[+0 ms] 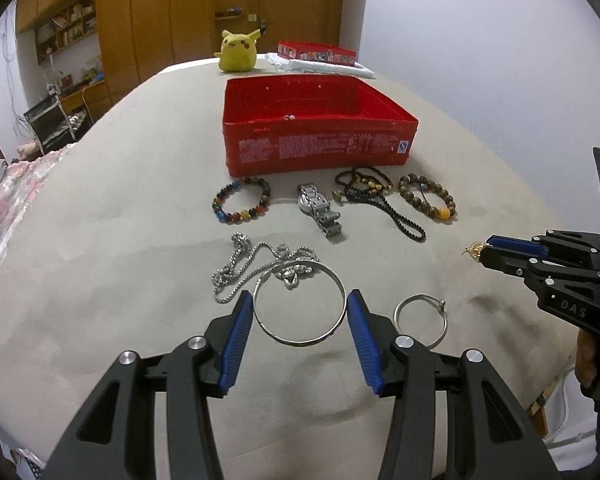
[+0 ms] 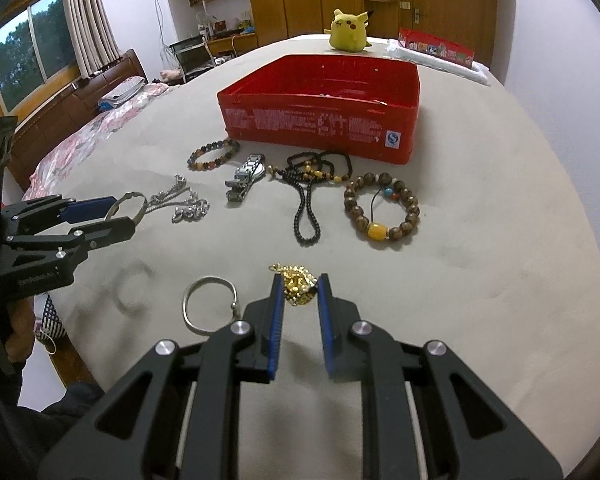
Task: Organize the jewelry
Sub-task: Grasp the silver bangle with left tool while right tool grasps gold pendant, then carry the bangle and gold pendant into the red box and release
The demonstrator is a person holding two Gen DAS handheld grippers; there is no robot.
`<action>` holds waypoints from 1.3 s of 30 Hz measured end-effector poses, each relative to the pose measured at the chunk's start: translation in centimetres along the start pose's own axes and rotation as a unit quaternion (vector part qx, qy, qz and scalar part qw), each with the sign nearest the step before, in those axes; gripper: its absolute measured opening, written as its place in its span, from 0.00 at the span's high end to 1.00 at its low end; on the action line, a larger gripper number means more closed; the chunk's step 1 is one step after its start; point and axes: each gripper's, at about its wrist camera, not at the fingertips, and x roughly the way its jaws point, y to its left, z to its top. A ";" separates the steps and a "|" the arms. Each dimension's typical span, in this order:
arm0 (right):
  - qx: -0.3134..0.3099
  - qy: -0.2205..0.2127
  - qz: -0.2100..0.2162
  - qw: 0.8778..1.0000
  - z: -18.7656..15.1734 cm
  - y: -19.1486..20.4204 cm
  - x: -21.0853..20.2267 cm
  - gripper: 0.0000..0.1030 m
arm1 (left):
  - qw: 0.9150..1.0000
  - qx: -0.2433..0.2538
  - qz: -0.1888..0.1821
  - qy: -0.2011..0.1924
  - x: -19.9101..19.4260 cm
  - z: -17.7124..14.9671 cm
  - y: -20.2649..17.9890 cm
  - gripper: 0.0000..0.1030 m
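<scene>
My left gripper (image 1: 300, 312) clamps the large silver bangle (image 1: 300, 304) across its width, the blue pads pressing on its two sides; in the right wrist view the bangle appears lifted clear of the cloth. My right gripper (image 2: 299, 290) is nearly closed on a gold pendant piece (image 2: 298, 286), pinched between the pad tips.

Left on the beige table cover (image 1: 100, 280), near to far: small silver bangle (image 1: 420, 320) just beside the left gripper; silver chain necklace (image 1: 260, 264); then a row in front of the box — multicolour bead bracelet (image 1: 242, 200), steel watch (image 1: 320, 210), black bead necklace (image 1: 380, 196), brown wooden bead bracelet (image 1: 428, 198).

The red box (image 1: 320, 128) stands open beyond that row. Progress, as I judge it: early. Two pieces in hand, six on the cloth.

Uncertain: the near wall hides most of the box floor; one small pale object (image 1: 288, 117) shows at the rim, unidentifiable. I cannot tell whether the gold piece carries a chain. Beyond the box: yellow plush toy (image 1: 236, 52) and a second red box (image 1: 316, 53) on white cloth.
</scene>
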 end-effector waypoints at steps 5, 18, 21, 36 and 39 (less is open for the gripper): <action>-0.002 -0.005 0.000 1.000 0.5 -0.1 -0.3 0.86 | 1.000 0.005 0.003 -0.011 -0.9 0.7 -0.1 0.53; -0.018 -0.024 -0.008 1.000 2.9 -0.2 -1.4 0.86 | 0.999 0.022 0.003 -0.032 -2.1 2.7 -0.3 0.53; -0.026 -0.028 -0.009 0.999 3.7 -0.2 -1.5 0.86 | 0.999 0.026 0.003 -0.036 -2.2 3.3 -0.3 0.53; -0.043 -0.032 -0.004 0.999 9.8 -2.4 -0.7 0.86 | 0.997 0.054 -0.009 -0.047 -1.1 8.7 1.1 0.53; -0.042 -0.032 0.001 0.999 12.0 -3.3 0.0 0.86 | 0.997 0.060 -0.013 -0.052 -0.6 10.6 1.3 0.53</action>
